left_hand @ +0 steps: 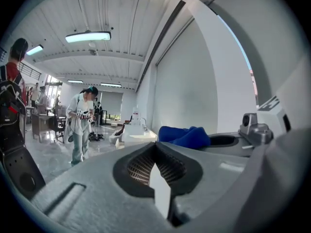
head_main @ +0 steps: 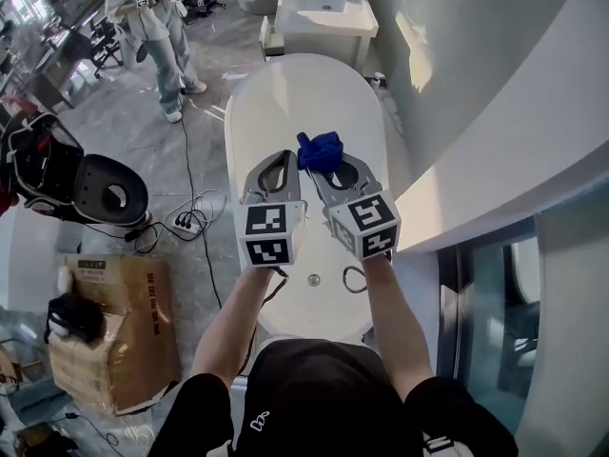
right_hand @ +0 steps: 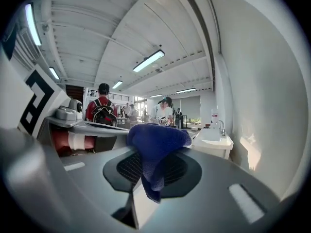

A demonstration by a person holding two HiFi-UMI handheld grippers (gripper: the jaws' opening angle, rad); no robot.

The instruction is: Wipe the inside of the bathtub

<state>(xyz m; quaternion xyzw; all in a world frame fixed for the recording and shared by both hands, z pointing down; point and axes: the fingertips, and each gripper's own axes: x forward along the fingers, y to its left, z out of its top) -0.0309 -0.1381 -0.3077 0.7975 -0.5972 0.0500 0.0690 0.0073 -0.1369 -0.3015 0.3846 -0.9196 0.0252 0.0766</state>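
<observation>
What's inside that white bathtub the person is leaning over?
The bathtub looks plain white inside, with a round drain near the person's end and a dark loop beside it. Its middle is hidden behind the left gripper, the right gripper and its blue cloth.

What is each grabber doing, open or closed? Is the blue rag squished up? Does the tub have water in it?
Left gripper: shut, with nothing between its jaws.
Right gripper: shut on the blue cloth.
Blue cloth: bunched up, held up over the bathtub, one end hanging down.
Bathtub: no water in it.
</observation>
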